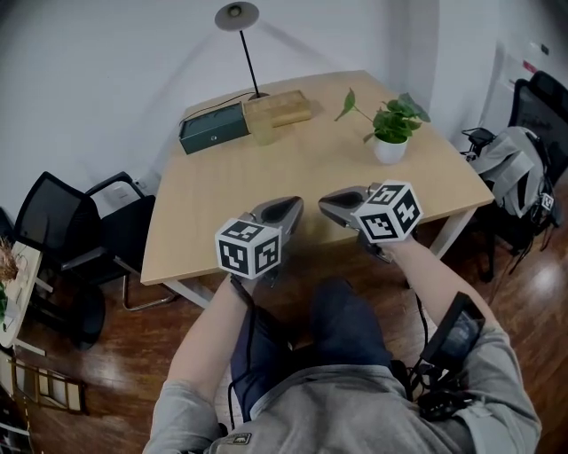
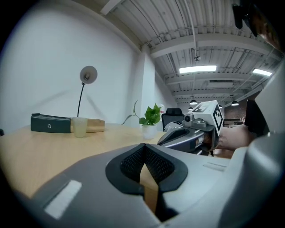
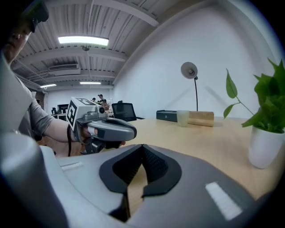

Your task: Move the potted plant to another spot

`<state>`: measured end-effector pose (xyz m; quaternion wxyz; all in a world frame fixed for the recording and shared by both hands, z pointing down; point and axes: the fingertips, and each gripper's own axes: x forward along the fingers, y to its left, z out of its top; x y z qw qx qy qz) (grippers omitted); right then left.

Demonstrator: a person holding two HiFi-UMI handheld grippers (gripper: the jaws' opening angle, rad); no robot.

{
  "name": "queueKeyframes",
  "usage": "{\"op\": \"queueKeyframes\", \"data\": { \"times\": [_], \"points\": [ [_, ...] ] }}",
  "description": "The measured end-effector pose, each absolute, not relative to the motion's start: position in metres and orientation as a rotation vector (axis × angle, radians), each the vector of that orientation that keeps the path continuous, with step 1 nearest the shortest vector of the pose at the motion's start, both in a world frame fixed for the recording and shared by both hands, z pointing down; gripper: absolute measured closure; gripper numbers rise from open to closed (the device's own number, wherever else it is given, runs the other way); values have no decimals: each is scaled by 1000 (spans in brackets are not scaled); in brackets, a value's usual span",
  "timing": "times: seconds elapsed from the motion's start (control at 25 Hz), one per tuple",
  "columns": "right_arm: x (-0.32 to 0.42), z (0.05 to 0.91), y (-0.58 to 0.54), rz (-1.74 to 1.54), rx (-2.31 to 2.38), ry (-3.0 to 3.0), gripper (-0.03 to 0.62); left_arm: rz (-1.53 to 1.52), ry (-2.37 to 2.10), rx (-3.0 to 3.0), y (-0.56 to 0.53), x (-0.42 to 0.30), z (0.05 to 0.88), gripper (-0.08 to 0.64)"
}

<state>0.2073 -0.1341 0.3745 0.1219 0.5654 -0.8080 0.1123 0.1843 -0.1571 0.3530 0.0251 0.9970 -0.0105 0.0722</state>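
Looking down the left gripper (image 2: pixel 144 153), we see its dark jaws pressed together with nothing between them. The right gripper (image 3: pixel 142 156) is the same, closed and empty. Both hang side by side, tips near each other, at the near edge of the pale wooden rectangular table (image 1: pixel 266 182).

The green potted plant (image 1: pixel 390 131), in its small white pot, stands upright toward the table's far right, well apart from both grippers. Along the far edge sit a dark green flat box (image 1: pixel 213 129), a translucent plastic cup (image 1: pixel 263 131) and a light wooden block (image 1: pixel 282 107). A thin black desk lamp (image 1: pixel 238 15) rises behind them against the white wall.

Only the head view gives us the dark wood floor (image 1: pixel 524 293), the black chairs (image 1: pixel 75 226) at left and a grey backpack (image 1: pixel 515 173) at right. Only the gripper views give us the beamed ceiling with its strip lights (image 2: pixel 197 69).
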Motion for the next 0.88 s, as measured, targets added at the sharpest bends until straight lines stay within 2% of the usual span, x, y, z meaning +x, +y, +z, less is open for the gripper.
{"op": "queueKeyframes", "data": {
  "times": [0.4, 0.88],
  "points": [
    [149, 378, -136, 280, 1553, -2452, 586, 203, -143, 3050, -161, 131, 358, 555],
    [128, 383, -125, 270, 1516, -2468, 586, 179, -177, 3016, -147, 110, 361, 555]
  ]
}}
